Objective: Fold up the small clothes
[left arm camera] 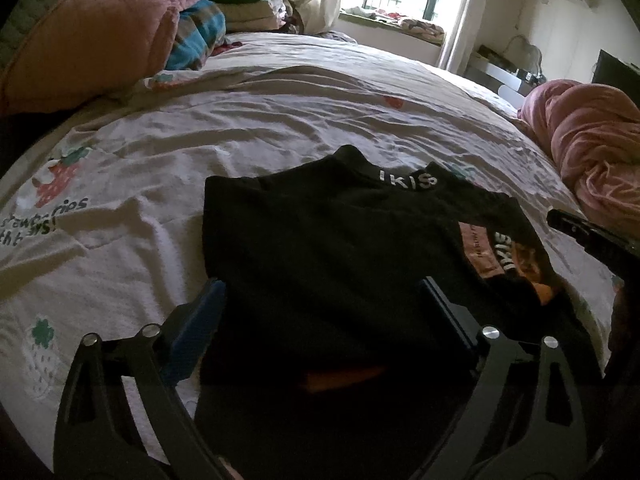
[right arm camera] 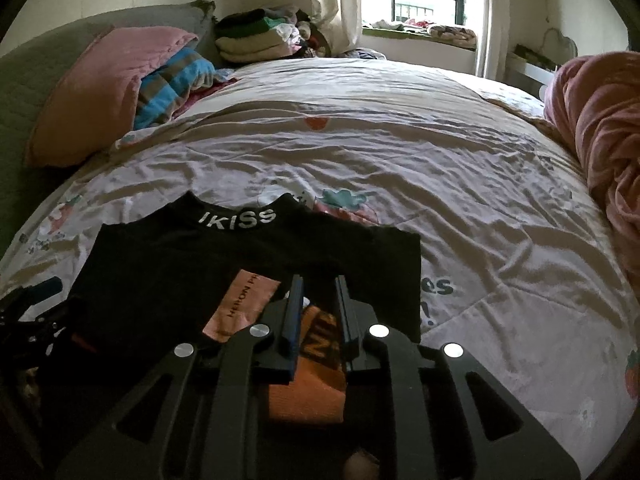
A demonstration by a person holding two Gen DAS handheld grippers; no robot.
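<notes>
Black garment (right arm camera: 168, 280) collar reads "IKISS"; left gripper (left arm camera: 320, 304) fingers spread; right gripper (right arm camera: 318, 304) fingers slightly apart.

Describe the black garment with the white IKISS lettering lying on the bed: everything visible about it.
The black garment is soft, dark knit fabric, lying mostly flat and partly folded on the wrinkled white strawberry-print bedsheet. White IKISS lettering runs along its far band and shows again on a turned-over part at its right side. A pink label and orange printed fabric show at its near edge. The right claw, fingers narrowly apart, sits over that orange part; the left claw stands wide open over the cloth.
</notes>
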